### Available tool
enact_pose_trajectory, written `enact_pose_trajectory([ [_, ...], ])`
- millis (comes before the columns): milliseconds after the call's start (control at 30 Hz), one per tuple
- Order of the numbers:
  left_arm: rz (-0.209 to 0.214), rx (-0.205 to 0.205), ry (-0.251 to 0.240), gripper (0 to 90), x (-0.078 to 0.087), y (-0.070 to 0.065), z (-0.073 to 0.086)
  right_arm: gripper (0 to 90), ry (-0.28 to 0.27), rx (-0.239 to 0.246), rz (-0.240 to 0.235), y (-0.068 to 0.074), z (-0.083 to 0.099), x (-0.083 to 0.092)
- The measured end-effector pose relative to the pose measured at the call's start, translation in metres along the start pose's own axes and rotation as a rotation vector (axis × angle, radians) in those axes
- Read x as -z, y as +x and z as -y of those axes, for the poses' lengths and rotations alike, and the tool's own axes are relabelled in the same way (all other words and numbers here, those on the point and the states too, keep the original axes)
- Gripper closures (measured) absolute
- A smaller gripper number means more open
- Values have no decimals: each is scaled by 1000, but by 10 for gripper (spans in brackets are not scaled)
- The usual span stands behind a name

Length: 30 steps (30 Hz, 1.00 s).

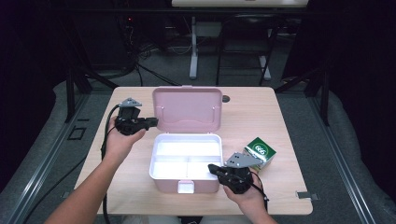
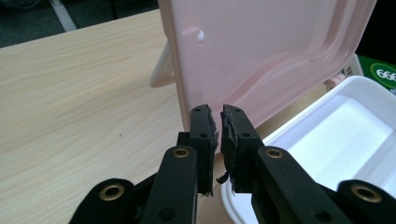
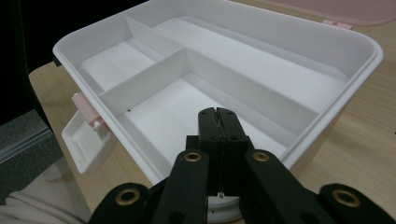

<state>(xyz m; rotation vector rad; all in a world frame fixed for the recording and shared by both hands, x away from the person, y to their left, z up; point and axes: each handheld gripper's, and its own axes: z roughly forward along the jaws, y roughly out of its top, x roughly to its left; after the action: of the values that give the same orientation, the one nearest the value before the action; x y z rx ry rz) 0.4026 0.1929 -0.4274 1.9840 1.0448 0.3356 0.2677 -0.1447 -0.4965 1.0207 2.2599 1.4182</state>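
— Pink box [image 1: 187, 175] sits mid-table, nearer the front edge, its lid [image 1: 187, 108] thrown back and standing up toward the far edge. What's inside?

— White tray with dividers [image 3: 154, 70]: one long compartment at the back, smaller ones in front. Nothing lies in them.

— Where's the left gripper [image 1: 152, 123]?

— At the lid's left edge, toward the table's left side. In the left gripper view its jaws show a narrow gap, and the lid's edge stands just past the tips, not between the pads [image 2: 204, 140].

— So nothing pinched?

— Nothing that I can see; the gap is bare.

— And the right gripper [image 1: 213, 168]?

— Over the box's front right corner, tips pointing into the tray. Its jaws are pressed together, holding nothing.

— Anything else on the table [image 1: 130, 186]?

— Green carton [image 1: 259, 152], just right of the box, behind the right gripper, toward the right edge.
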Motion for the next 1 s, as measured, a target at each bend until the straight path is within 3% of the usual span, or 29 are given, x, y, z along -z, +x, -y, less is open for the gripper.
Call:
enact_pose_trajectory([
  [367, -23, 26, 15, 658, -3, 6, 7, 900, -5, -1, -3, 0, 1, 0],
  [533, -18, 22, 29, 630, -2, 7, 9, 900, -11, 0, -1, 0, 1, 0],
  [733, -34, -26, 58, 617, 7, 6, 4, 897, -16, 5, 2, 1, 2, 0],
  [833, -37, -77, 87, 603, 14, 5, 1, 876, -19, 21, 10, 3, 2, 0],
  [900, -41, -89, 91, 599, 15, 4, 1, 868, -20, 29, 14, 4, 2, 0],
  [933, -45, -123, 110, 596, 17, 2, 0, 863, -21, 28, 14, 4, 2, 0],
  [1000, -50, -137, 118, 593, 18, 1, -1, 850, -22, 27, 13, 4, 2, 0],
])
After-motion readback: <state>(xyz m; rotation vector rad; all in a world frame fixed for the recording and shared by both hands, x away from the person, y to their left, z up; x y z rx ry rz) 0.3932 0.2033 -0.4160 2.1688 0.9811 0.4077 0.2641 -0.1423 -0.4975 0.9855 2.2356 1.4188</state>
